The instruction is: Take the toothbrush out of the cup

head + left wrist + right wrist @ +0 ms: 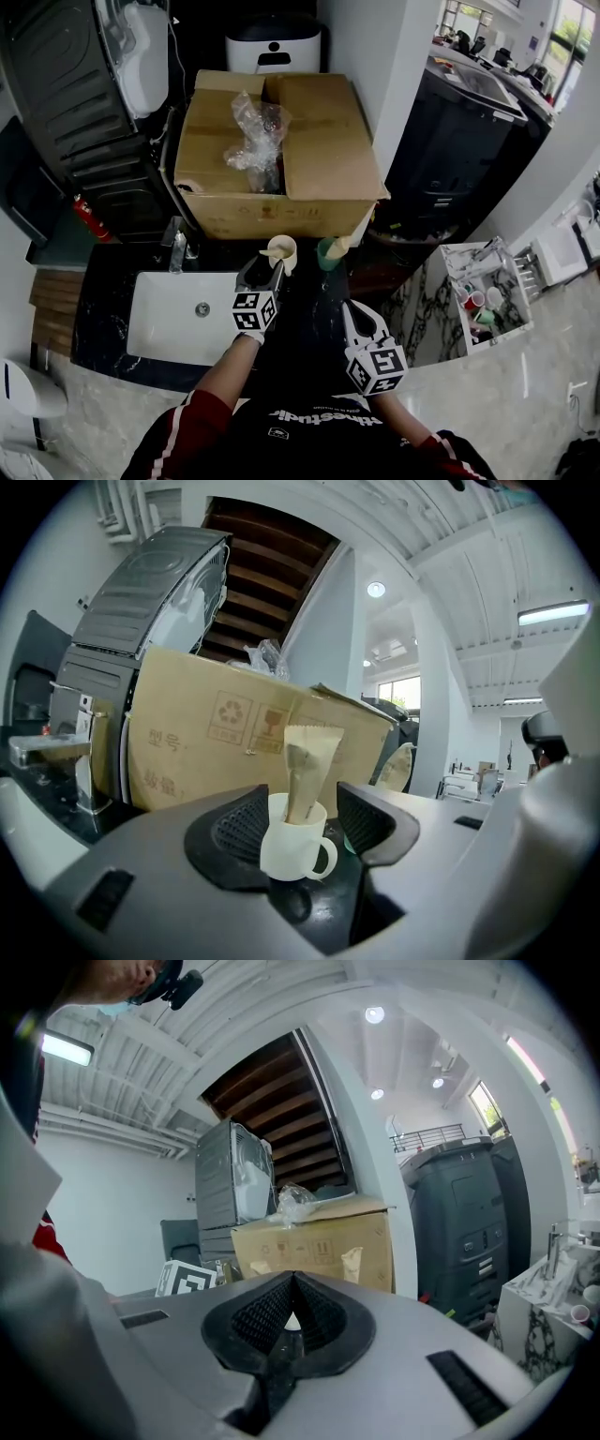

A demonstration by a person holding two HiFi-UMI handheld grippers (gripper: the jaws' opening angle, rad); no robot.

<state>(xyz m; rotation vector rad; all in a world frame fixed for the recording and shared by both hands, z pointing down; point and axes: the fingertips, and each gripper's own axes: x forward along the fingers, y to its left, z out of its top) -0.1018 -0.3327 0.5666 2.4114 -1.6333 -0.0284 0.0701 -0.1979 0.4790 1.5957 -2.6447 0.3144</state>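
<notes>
The cup (pixel 292 848) looks like glossy white ceramic; the toothbrush (pixel 305 766) in it is wrapped in matt tan paper. The box (pixel 281 150) behind is plain brown cardboard, the counter (pixel 305 319) dark and polished. The left hand-held gripper (pixel 305 819) is matt grey plastic with black ribbed pads (pixel 240 827).

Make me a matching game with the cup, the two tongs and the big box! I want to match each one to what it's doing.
Things:
1. white cup
2. left tongs
3. right tongs
4. cardboard box

What fits:
A. shut tight, with nothing in them
B. stands behind the cup, with crumpled plastic wrap on top
C. wide open, pointing at the cup
D. has a paper-wrapped toothbrush standing up in it

Right pairs: 1-D, 2-C, 3-A, 4-B
</notes>
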